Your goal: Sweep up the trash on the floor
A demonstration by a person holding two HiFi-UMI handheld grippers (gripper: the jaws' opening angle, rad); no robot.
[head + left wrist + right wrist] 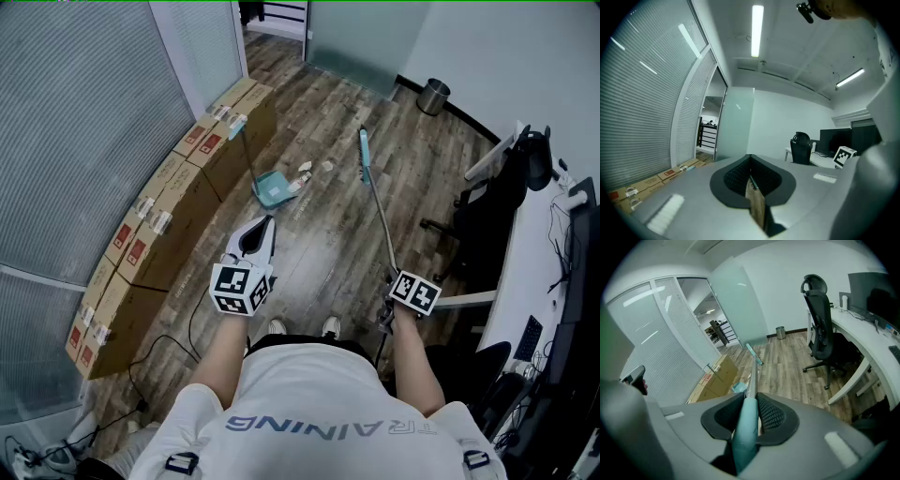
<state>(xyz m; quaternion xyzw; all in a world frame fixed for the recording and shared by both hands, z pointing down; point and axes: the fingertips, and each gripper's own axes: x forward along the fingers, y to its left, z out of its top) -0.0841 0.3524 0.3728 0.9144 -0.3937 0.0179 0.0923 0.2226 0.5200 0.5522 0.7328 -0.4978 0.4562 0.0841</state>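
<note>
Wood floor (328, 234): 1 dustpan (272, 189); R gripper (749, 416) clamps 1 broom (378, 202); L gripper (750, 180) jaws closed, empty.

The broom (378, 208) is long and slim, with a bare metal shaft, a narrow teal head and a teal grip. It slants across the wooden floor (323, 239), its head down on the planks and its grip clamped between the jaws of the right gripper (749, 418). The dustpan (272, 188) is teal too. Its pan sits flat on the floor left of the broom head, and its thin handle rises to a teal grip beside the row of cardboard boxes (183, 183). The trash (305, 169), a few pale crumpled scraps, lies between pan and broom head, one piece right at the pan's edge
</note>
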